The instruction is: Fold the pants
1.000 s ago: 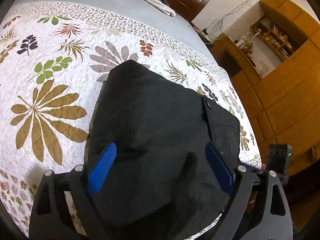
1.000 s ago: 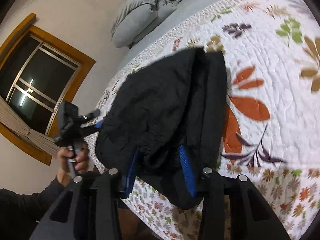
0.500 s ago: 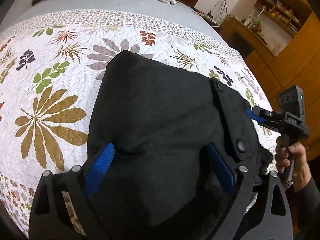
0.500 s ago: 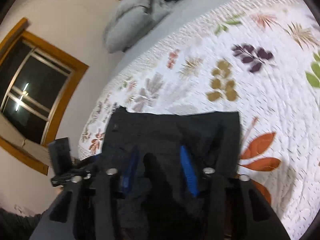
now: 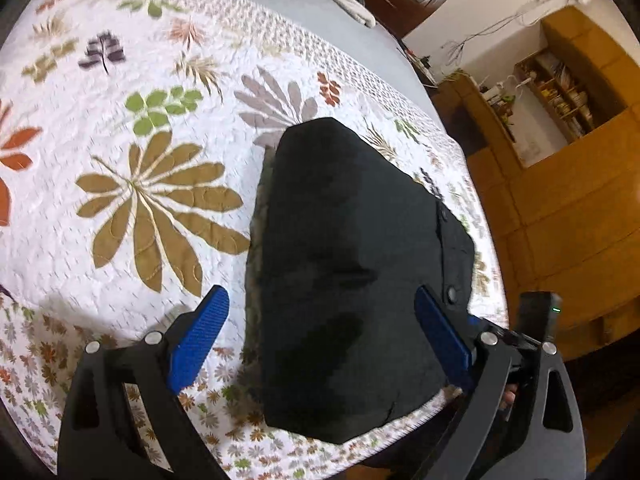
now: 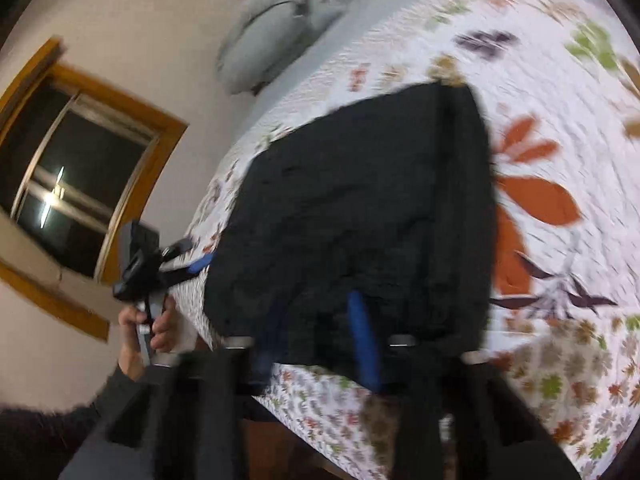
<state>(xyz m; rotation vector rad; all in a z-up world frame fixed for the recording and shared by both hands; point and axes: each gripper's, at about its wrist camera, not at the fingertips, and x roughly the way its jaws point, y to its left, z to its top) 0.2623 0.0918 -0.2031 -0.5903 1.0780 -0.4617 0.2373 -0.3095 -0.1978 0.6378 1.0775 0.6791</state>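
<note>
The black pants (image 5: 352, 264) lie folded in a compact bundle on the leaf-patterned quilt (image 5: 152, 152) near the bed's near edge. My left gripper (image 5: 320, 332) is open, its blue pads wide apart, hovering over the bundle's near end without gripping it. In the right wrist view the pants (image 6: 360, 208) lie by the bed's edge; my right gripper (image 6: 320, 340) hovers at their near edge with the blue pads a gap apart, blurred. The left gripper (image 6: 188, 264) shows at the left, held in a hand.
Grey pillows (image 6: 272, 44) and loose clothes lie at the head of the bed. Wooden cabinets and shelves (image 5: 560, 120) stand beyond the bed's right side. A window (image 6: 76, 184) is on the wall to the left.
My left gripper has drawn back and shifted left, so its left pad is now off the pants. The right gripper has swung back; the pants lie flat.
</note>
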